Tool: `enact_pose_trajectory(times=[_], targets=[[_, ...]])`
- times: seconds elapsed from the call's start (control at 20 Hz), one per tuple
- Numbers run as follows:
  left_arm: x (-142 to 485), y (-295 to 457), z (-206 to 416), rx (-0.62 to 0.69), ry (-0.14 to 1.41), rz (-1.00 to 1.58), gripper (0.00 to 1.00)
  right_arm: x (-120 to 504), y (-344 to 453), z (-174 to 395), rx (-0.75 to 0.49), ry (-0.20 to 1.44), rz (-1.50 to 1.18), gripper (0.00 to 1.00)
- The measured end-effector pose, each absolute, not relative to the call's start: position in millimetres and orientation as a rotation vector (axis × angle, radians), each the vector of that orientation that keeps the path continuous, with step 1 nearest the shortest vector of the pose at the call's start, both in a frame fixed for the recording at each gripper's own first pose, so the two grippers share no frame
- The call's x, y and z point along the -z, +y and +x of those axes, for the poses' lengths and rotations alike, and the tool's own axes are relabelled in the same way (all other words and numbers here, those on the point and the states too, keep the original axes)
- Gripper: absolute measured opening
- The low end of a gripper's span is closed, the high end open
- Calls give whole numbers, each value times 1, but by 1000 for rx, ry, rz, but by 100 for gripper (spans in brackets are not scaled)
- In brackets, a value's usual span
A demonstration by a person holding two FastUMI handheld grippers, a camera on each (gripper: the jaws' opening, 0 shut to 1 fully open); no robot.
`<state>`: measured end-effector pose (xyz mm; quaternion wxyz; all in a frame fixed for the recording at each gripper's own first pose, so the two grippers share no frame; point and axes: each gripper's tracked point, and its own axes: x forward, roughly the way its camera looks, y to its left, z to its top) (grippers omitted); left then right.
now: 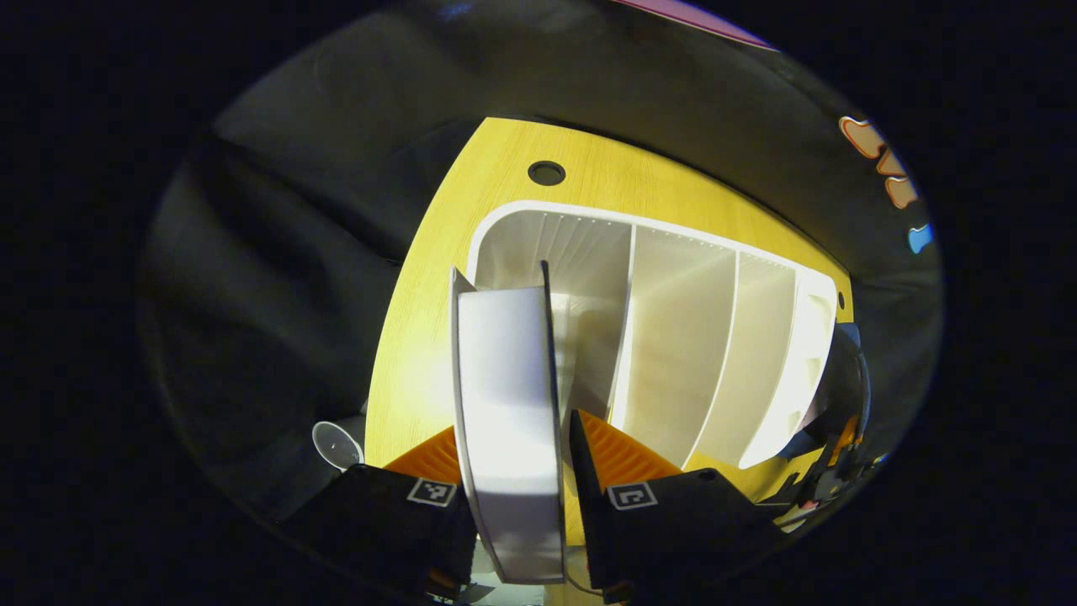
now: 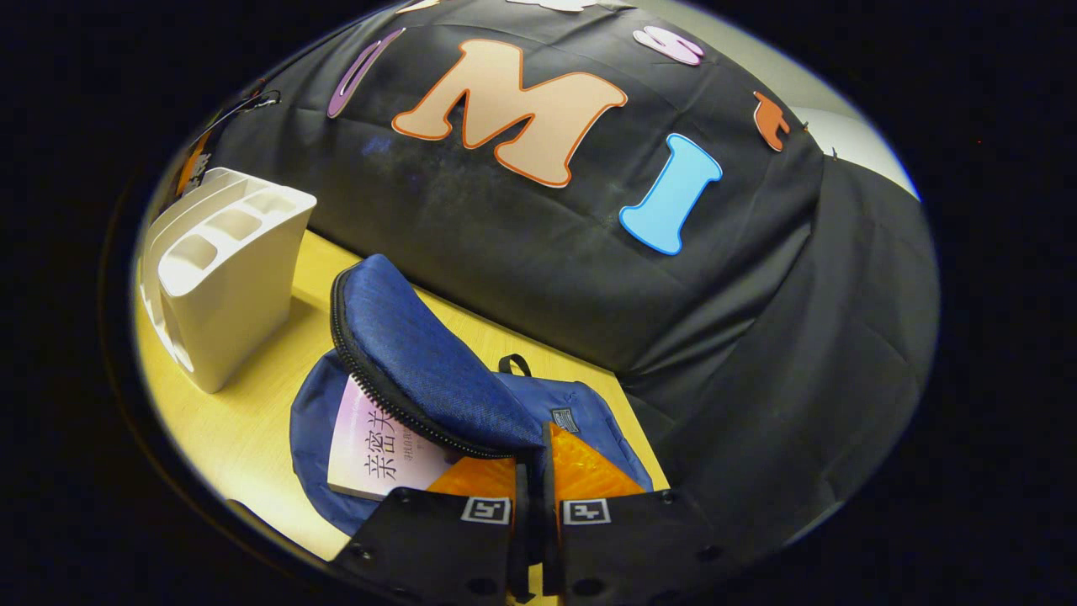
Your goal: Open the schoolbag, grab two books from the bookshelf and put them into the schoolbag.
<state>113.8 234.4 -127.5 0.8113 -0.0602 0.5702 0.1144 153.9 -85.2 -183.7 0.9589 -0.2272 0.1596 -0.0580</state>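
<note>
One book (image 2: 374,450) already lies flat inside the schoolbag (image 2: 580,421), its cover facing up, and you are on the second. Nearest to you, between the fingers of your left gripper (image 1: 513,459), sits the second book (image 1: 509,421), standing on edge with its pages toward the camera; both fingers look pressed on its covers, one on each side. Its long axis runs straight ahead from the tool, away from you, and its far end reaches over the nearest slot of the bookshelf (image 1: 673,337). I cannot tell whether its lower edge has cleared the shelf. Beyond the book, the white shelf's dividers fan out to the right of the tool, and the slots you can see past the book hold nothing. It stands on the yellow table (image 1: 421,353), which runs on ahead to a small round hole (image 1: 546,172) near the far edge.

Your right gripper (image 2: 528,484) has its fingers pressed together on the edge of the bag's flap (image 2: 421,362), pinching the fabric and holding it lifted so the mouth stays open to the left of that tool. Farther off on that same side stands the bookshelf, well apart from the bag.

Next move, as I judge it: bring the held book across to the bag, turn it flat, and slide it under the raised flap onto the first one while you keep the flap up
</note>
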Motion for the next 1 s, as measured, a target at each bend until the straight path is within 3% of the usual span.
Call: enact_pose_trajectory(times=[0.1,0.65,1.0], targets=[[137,231,115,-243,1235,-145,38,183,-85,156,119,326,-463,8],[149,235,107,-262,1278,-141,41,185,-86,154,131,334,-474,9],[109,237,63,-340,1305,-101,41,189,-86,149,126,334,-474,10]])
